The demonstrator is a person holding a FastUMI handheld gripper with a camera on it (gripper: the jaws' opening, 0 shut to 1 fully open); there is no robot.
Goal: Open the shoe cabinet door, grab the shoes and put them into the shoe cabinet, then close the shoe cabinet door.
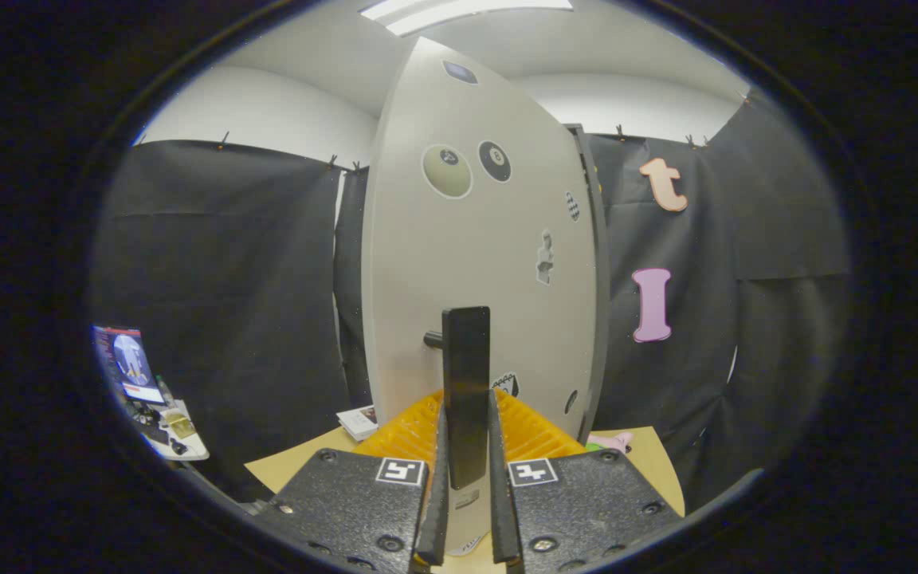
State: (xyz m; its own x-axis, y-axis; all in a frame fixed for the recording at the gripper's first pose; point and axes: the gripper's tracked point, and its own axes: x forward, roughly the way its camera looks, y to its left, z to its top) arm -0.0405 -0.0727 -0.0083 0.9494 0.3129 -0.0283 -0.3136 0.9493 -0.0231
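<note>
Black cloth hangs all round the booth, clipped along its top edge below a white wall, and a bright ceiling light (465,11) runs across the top centre of the frame. At the centre stands the pale grey cabinet door (475,255), tall and bulging in the fisheye, with several stickers on its face: 2 round ones high up, a small dark one near its top, and a few smaller ones down its right side. The door's right edge meets a darker grey frame (598,271), so the cabinet appears right of centre.

A dark, flat, upright handle (465,375) sticks out from the lower middle of the door on a short peg that shows at its left. The tongs (465,486) rise from the bottom centre of the frame, and their 2 fingers (437,494) are clenched on this handle, 1 pressing each side of its lower part. Each finger mount carries a square black-and-white marker.

Behind the fingers, at the foot of the door, lies a ribbed yellow tray (539,434) on a tan floor mat (300,462). A small white booklet (359,421) lies on the mat just left of the tray. Something pink (612,440) peeks out at the lower right of the door, low on the mat; I cannot tell whether it is 1 of the shoes. At the lower left of the frame a lit screen (128,363) stands on a small white table (180,446) with clutter on it.
</note>
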